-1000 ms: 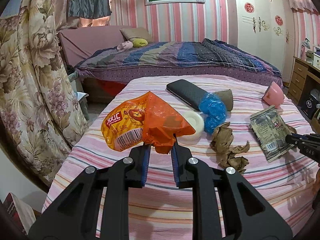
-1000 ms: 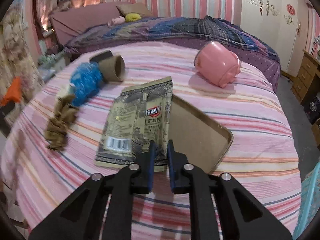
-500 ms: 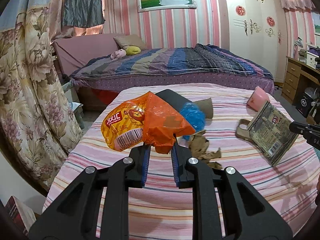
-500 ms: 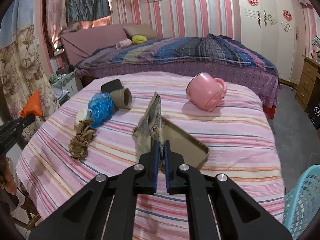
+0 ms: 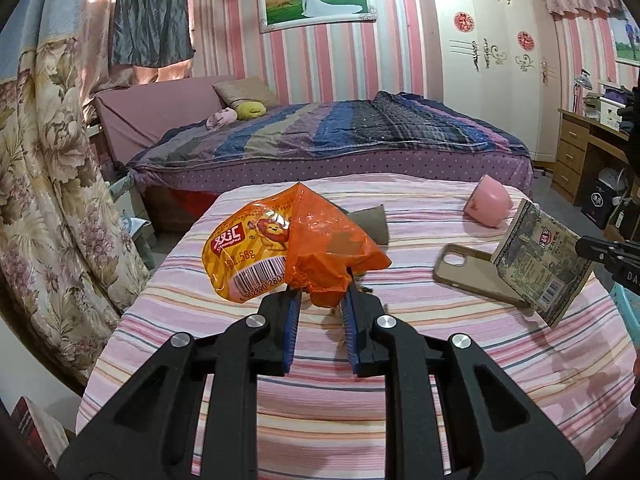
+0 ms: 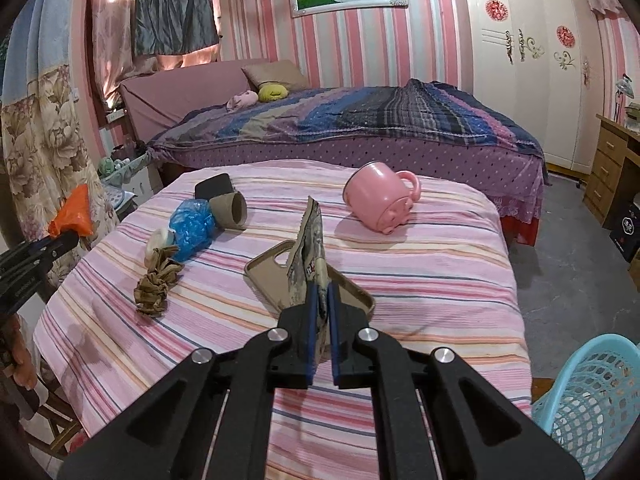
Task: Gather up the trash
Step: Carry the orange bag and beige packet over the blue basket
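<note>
My left gripper (image 5: pixel 320 300) is shut on an orange snack wrapper (image 5: pixel 288 244) and holds it above the striped table (image 5: pixel 312 392). My right gripper (image 6: pixel 320 292) is shut on a grey-green snack packet (image 6: pixel 310 256), lifted off the table and seen edge-on; it also shows in the left wrist view (image 5: pixel 544 264). On the table lie a crumpled brown paper (image 6: pixel 156 280), a blue plastic wad (image 6: pixel 192 228), a cardboard tube (image 6: pixel 230 210) and a white round piece (image 6: pixel 158 240). A light blue mesh basket (image 6: pixel 596 396) stands on the floor at the lower right.
A tan phone case (image 6: pixel 272 276) lies under the lifted packet. A pink mug (image 6: pixel 380 200) lies on its side at the table's back. A black flat object (image 6: pixel 214 186) lies behind the tube. A bed (image 6: pixel 360 128) is beyond, curtains at left, a wooden desk at right.
Both grippers have risen and pulled back from the table. The right one has lifted the grey-green packet off the phone case, and the blue basket has come into its view.
</note>
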